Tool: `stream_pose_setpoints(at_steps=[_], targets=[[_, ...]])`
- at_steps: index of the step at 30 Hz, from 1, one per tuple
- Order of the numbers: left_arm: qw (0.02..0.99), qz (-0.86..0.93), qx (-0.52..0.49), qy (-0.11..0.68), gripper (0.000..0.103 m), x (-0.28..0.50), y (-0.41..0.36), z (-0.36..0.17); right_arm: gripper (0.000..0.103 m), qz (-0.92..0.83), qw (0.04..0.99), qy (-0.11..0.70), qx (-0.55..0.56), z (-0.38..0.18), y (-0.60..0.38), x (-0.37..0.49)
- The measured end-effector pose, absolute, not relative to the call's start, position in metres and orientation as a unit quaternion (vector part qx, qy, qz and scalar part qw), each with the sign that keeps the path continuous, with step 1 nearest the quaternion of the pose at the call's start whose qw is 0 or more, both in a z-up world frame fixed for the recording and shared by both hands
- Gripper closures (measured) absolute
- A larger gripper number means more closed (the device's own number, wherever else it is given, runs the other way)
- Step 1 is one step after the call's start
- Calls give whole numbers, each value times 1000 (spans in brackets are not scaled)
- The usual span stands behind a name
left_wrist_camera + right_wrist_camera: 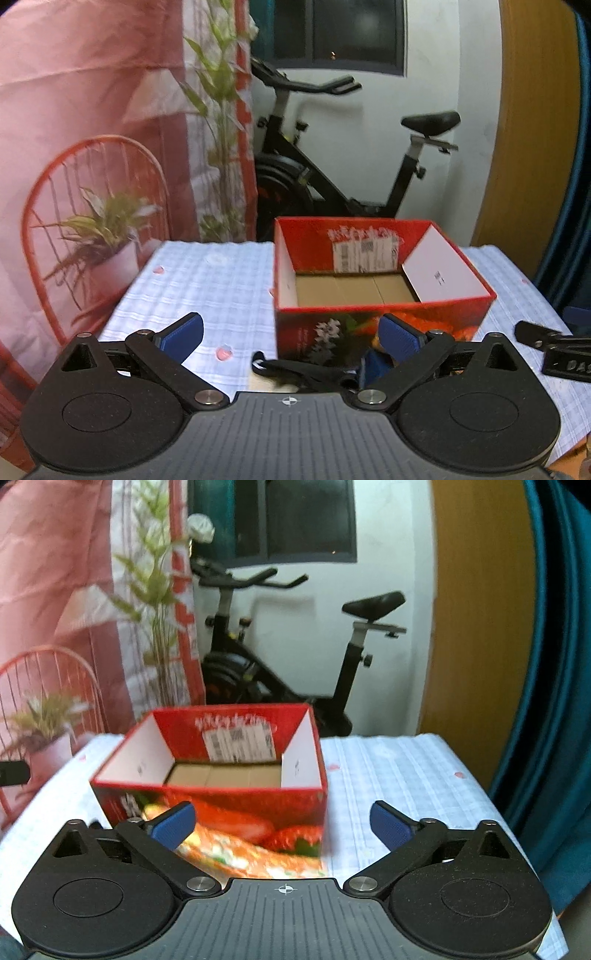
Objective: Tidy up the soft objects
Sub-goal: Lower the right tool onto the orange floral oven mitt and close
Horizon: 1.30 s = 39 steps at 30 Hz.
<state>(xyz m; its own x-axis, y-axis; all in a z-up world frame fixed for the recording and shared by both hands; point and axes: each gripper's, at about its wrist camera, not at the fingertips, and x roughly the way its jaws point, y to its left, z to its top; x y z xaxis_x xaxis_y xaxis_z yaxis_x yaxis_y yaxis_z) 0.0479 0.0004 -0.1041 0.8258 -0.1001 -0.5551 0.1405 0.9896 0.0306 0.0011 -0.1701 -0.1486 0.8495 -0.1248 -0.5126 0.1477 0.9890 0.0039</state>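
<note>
An open red cardboard box (443, 314) with fruit and flower prints stands on the checked tablecloth (221, 288). Only its brown floor, white inner walls and a shipping label show inside. A black strap (295, 369) with a blue part lies on the cloth just before the box, partly hidden by my left gripper's finger. My left gripper (291, 319) hovers open over that strap, level with the box's left front corner. In the right wrist view the same box (240, 805) sits straight ahead, and my right gripper (282, 808) is open before its front wall, holding nothing.
A black exercise bike (332, 177) stands behind the table by a white wall. A pink printed backdrop (92, 147) hangs at the left, and a wooden panel (480, 627) and teal curtain (554, 664) at the right. The other gripper's black finger (554, 350) shows at the right edge.
</note>
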Motion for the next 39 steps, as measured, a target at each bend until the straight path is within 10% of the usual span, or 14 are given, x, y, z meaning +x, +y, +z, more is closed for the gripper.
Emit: stream_pose_setpoints(at_steps=[21, 39], targets=[[915, -129, -12, 382, 27, 111, -39, -156, 47, 7, 932, 360, 28, -229, -179, 62], [899, -153, -50, 408, 38, 119, -37, -168, 47, 13, 936, 351, 36, -229, -177, 54]])
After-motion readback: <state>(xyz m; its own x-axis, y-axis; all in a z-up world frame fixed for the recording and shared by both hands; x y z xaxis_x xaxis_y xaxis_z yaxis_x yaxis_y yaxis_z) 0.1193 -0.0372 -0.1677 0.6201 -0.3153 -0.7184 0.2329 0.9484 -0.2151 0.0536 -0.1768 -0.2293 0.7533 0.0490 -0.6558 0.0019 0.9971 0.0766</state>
